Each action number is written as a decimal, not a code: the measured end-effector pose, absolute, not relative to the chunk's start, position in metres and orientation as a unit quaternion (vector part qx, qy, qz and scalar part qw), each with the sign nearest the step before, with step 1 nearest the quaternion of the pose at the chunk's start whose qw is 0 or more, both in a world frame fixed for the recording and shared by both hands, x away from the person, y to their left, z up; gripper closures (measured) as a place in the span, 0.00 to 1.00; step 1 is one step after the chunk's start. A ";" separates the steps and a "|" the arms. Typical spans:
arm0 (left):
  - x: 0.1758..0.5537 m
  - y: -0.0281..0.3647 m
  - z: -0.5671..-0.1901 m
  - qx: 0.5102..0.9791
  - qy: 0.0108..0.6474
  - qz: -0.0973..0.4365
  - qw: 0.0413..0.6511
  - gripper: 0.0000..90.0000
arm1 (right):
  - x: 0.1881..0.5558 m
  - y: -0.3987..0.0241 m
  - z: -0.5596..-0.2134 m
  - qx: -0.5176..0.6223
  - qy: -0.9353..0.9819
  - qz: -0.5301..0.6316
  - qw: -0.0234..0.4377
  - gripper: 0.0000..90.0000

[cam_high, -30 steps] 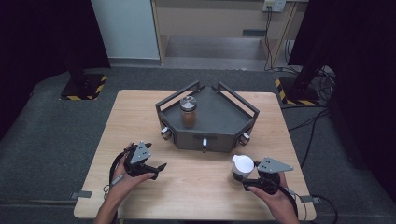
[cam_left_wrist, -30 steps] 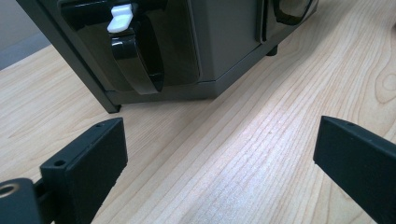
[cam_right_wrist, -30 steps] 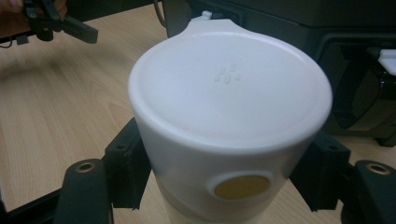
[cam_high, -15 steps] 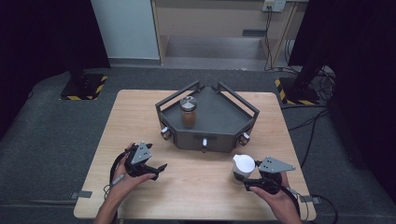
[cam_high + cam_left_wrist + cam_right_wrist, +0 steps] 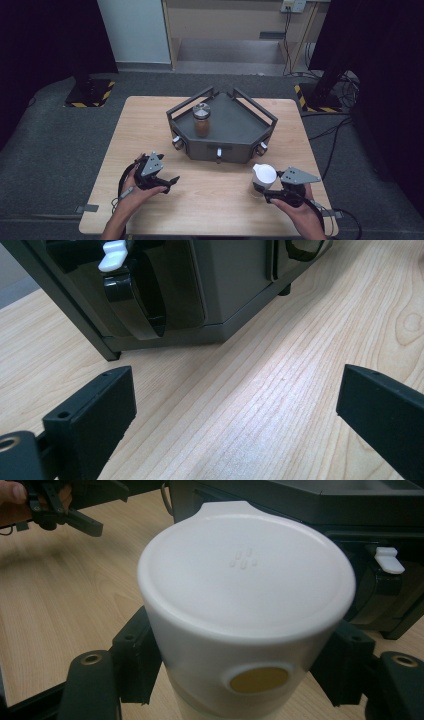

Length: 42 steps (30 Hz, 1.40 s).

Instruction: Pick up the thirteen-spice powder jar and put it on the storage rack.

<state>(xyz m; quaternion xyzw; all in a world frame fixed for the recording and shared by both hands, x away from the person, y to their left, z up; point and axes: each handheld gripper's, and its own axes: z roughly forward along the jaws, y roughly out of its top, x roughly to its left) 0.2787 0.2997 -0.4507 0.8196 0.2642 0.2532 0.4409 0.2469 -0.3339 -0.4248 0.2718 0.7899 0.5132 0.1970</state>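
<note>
Right gripper (image 5: 269, 192) is clamping the white cup (image 5: 263, 179) upright on the table (image 5: 210, 200); left gripper (image 5: 170, 182) is resting open.

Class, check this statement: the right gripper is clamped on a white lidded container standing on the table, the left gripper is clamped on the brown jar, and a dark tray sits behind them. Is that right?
One part is wrong. The left gripper holds nothing: the left gripper view shows its jaws wide apart over bare table. The brown jar stands in the dark tray, as the high view shows. The right gripper is indeed clamped on the white lidded container.
</note>
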 end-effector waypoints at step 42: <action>0.273 0.298 -0.450 0.818 0.268 0.260 0.438 0.02 | 0.245 -0.345 -0.425 0.293 0.779 0.514 0.206 0.35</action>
